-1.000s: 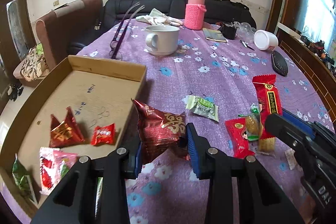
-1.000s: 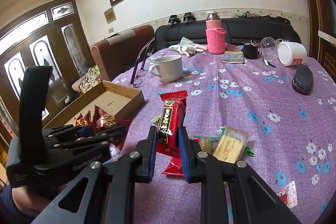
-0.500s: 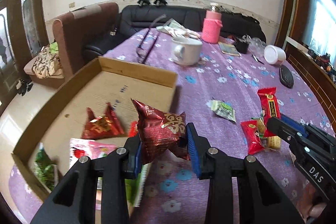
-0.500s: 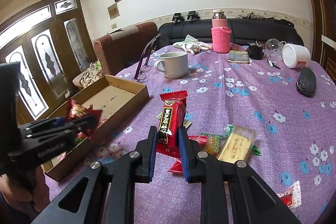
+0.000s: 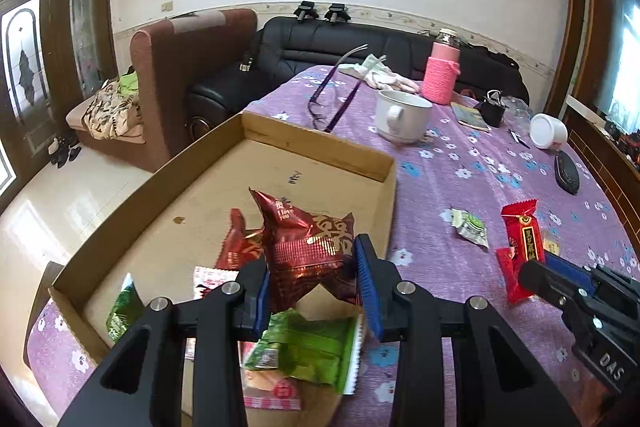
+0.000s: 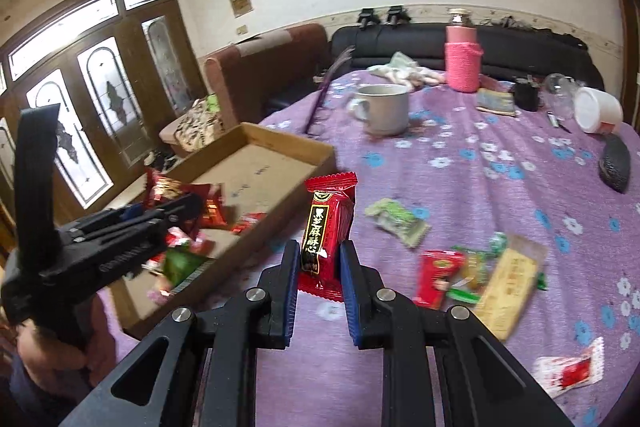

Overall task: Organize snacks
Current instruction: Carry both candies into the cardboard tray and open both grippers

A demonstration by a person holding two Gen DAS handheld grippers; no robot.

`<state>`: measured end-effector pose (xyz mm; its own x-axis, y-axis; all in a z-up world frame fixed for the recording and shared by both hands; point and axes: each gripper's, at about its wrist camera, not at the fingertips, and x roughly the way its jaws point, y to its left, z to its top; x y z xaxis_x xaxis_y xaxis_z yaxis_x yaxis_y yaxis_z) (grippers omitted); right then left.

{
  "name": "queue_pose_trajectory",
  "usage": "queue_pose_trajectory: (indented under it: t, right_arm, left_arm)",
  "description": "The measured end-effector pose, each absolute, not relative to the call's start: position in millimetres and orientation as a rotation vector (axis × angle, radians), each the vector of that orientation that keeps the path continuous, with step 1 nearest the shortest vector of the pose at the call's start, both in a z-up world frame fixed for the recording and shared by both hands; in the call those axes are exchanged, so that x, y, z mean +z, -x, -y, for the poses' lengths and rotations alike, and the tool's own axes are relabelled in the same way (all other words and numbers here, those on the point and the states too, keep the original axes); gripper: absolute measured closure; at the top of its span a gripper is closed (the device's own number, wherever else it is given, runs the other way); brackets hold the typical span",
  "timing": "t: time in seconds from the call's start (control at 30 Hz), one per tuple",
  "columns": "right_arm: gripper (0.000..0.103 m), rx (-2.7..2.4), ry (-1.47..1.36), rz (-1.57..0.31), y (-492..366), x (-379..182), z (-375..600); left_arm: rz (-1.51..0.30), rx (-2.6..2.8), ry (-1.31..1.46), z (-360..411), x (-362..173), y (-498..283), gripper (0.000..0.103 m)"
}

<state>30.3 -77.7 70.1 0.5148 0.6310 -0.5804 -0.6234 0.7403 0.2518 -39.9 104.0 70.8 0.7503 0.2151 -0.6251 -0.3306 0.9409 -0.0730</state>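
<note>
Two black grippers with blue pads each grasp a snack. At nine o'clock on the table sits the shallow brown cardboard tray (image 5: 316, 157), its near corner cut off behind the left gripper (image 5: 310, 283) in the left wrist view. That gripper is clenched on a crinkled dark red foil snack bag with gold print (image 5: 306, 247), held above the tray's near end; the bag's lower edge is hidden between the pads. Under it lie a second red foil packet (image 5: 236, 247), mostly covered, a green wrapper (image 5: 308, 347) partly behind the fingers, and a small green packet (image 5: 120, 315) at the tray's seven o'clock corner. A pink-and-white packet beneath the green wrapper is too covered to read.

Toward the centre, the right gripper (image 6: 319, 269) grips a bright red oblong snack bar with a black label (image 6: 326, 231), held upright above the purple flowered tablecloth (image 6: 460, 187), just right of the tray's edge. In its view the tray's contents are blurred, and the left gripper's body blocks much of them.

From three to five o'clock of that bar lie loose snacks on the cloth: a pale green wrapped candy (image 6: 398, 221), a small red packet (image 6: 436, 279), a yellow cracker pack (image 6: 508, 281) and, at the frame's lower right, a red-and-white sachet (image 6: 568, 371), its end cut off. All are smeared by blur.

At twelve o'clock stand a white mug (image 6: 380, 107) and a pink knitted bottle sleeve (image 6: 462, 63).
</note>
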Motion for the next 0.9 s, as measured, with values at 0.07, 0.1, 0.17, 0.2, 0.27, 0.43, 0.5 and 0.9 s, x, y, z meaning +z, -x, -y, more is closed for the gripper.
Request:
queue_pose_trajectory:
  t: [0.07,0.1,0.17,0.2,0.27,0.43,0.5,0.9]
  right_arm:
    - [0.081,0.781,-0.014,-0.706,-27,74,66]
    - [0.081,0.795,-0.011,-0.707,-25,75,59]
    - [0.081,0.813,-0.006,-0.711,-23,77,47]
    - [0.080,0.825,-0.006,-0.717,-23,77,40]
    - [0.080,0.856,-0.007,-0.738,-22,77,24]
    - [0.080,0.914,0.017,-0.771,-13,72,-16]
    - [0.080,0.932,0.026,-0.782,-9,70,-27]
    - [0.078,0.947,0.073,-0.834,-10,49,-70]
  left_arm:
    - [-0.655,0.307,0.189,-109,70,42,0.067]
    - [-0.654,0.312,0.191,-112,70,43,0.067]
    - [-0.653,0.320,0.199,-117,69,45,0.067]
    - [-0.654,0.325,0.203,-120,69,46,0.067]
    - [-0.657,0.338,0.215,-129,67,48,0.067]
    - [-0.673,0.381,0.254,-154,59,55,0.067]
    - [-0.678,0.398,0.272,-164,56,58,0.067]
    - [-0.697,0.453,0.352,-203,43,70,0.067]
